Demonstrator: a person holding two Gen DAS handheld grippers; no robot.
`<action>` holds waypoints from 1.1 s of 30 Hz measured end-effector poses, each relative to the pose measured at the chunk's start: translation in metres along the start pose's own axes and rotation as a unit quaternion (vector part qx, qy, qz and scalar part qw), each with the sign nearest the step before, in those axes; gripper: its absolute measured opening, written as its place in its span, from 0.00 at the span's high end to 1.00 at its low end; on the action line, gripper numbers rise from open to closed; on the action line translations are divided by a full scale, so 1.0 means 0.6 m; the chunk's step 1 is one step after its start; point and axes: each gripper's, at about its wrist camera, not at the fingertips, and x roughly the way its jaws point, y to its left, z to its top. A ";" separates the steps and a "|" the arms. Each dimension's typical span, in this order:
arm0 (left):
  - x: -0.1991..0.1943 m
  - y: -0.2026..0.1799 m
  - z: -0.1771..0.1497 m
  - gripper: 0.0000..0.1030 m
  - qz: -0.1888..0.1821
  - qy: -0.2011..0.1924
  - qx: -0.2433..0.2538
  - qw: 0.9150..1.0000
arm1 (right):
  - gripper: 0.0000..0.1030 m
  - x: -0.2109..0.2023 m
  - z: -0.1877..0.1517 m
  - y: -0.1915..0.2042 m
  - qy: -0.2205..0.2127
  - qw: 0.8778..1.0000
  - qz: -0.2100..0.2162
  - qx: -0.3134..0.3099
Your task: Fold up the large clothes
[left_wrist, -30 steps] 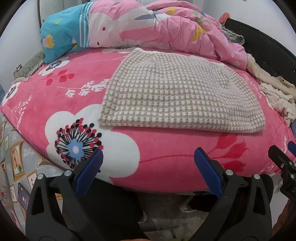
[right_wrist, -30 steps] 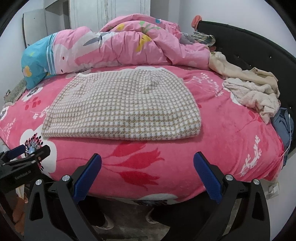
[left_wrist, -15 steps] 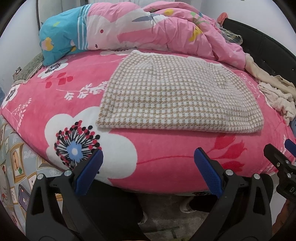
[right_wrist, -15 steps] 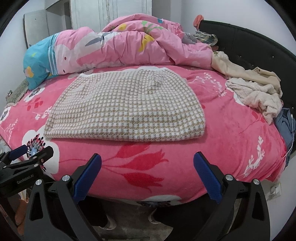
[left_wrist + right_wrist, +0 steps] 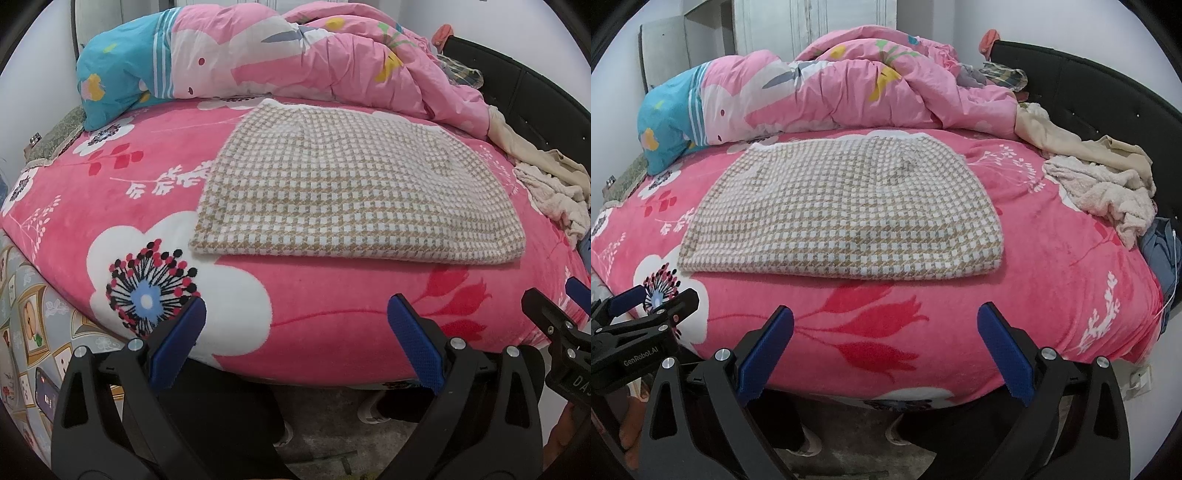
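Folding from the left wrist view: the checked garment [image 5: 354, 192] lies flat on the pink floral blanket [image 5: 332, 295], already doubled into a rough rectangle, its thick near edge facing the camera.
Left gripper: the left gripper [image 5: 295, 339] hangs off the near edge of the bed, fingers spread wide and holding nothing, well short of the cloth.
Left corner: the near left corner sits above the white flower print; a good grab, I judge, takes every layer at that corner together, or the lower layers will drag.
Folding from the right wrist view: the checked garment [image 5: 846, 218] lies centred, with the pink duvet [image 5: 857, 88] bunched behind it and a pile of cream clothes [image 5: 1104, 188] well apart to the right.
Right gripper: the right gripper [image 5: 886, 339] is likewise spread wide and empty, near the bed's edge.
Right corner: the near right corner is rounded and thick, so a deep bite seems wise.
Advice: both corners should lift evenly, keeping the fold line straight.
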 end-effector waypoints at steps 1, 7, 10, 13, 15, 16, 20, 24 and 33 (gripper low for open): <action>0.001 0.001 0.000 0.08 0.000 0.000 0.000 1.000 | 0.06 0.000 -0.001 0.001 0.000 1.000 0.000 -0.001; 0.000 0.002 -0.002 0.08 0.000 -0.002 -0.002 1.000 | 0.06 0.000 0.000 0.002 0.000 1.000 -0.001 -0.002; -0.001 0.002 -0.002 0.08 0.001 -0.002 -0.002 1.000 | 0.06 0.000 0.000 0.003 0.000 1.000 -0.001 -0.002; -0.001 0.003 -0.001 0.08 0.001 -0.002 -0.002 1.000 | 0.06 0.000 0.000 0.004 0.001 1.000 -0.001 -0.003; -0.001 0.003 -0.001 0.08 0.001 -0.002 -0.002 1.000 | 0.06 0.000 0.000 0.004 0.001 1.000 0.000 -0.003; -0.001 0.003 -0.001 0.08 0.001 -0.002 -0.002 1.000 | 0.06 0.000 0.000 0.004 0.001 1.000 0.000 -0.004; -0.002 0.004 -0.001 0.08 0.001 -0.003 -0.002 1.000 | 0.06 0.001 0.000 0.005 0.000 1.000 0.000 -0.004; -0.004 0.007 0.000 0.08 0.003 -0.004 -0.003 1.000 | 0.06 0.001 0.000 0.005 0.001 1.000 0.000 -0.004; -0.005 0.007 0.002 0.08 0.003 -0.004 -0.003 1.000 | 0.06 0.001 0.000 0.007 0.000 1.000 -0.001 -0.004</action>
